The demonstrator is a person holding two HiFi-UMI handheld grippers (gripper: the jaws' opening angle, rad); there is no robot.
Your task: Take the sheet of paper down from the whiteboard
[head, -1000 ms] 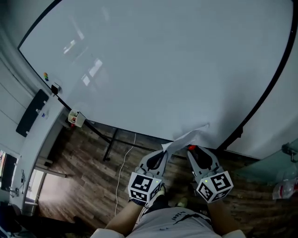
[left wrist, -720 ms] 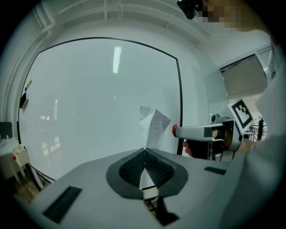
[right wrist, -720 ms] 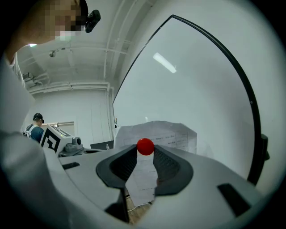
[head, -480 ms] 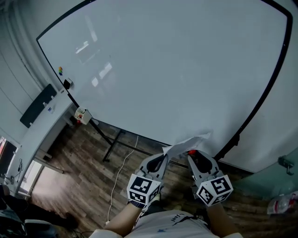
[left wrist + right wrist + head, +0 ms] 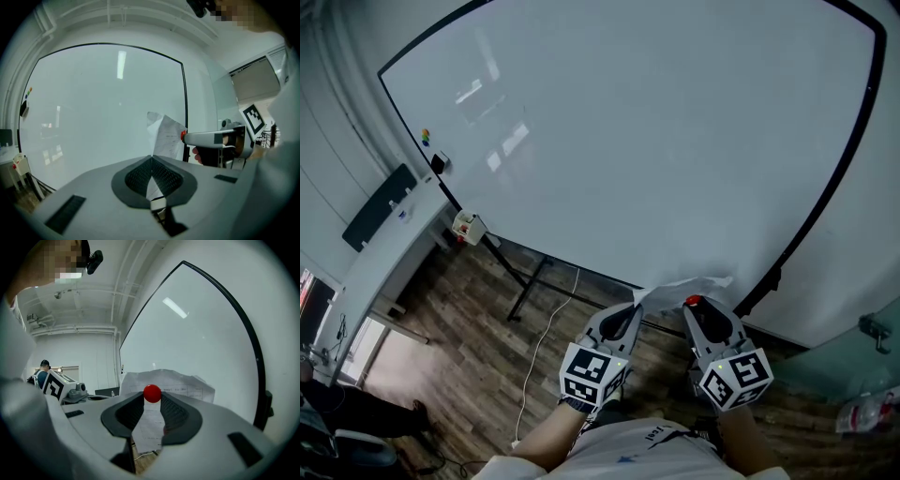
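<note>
One sheet (image 5: pixel 165 136) sits in left claw (image 5: pixel 151 158), magnet (image 5: pixel 152 393) in right claw (image 5: pixel 152 398)

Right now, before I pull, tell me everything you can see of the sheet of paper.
The sheet of paper is white, thin and creased, with faint print too small to read. It sits bowed, low in front of the whiteboard near its lower frame. The left gripper is shut on its left edge, paper running between the jaws. The right gripper pinches a red magnet close against the sheet; whether the magnet pins it to the board is unclear.
</note>
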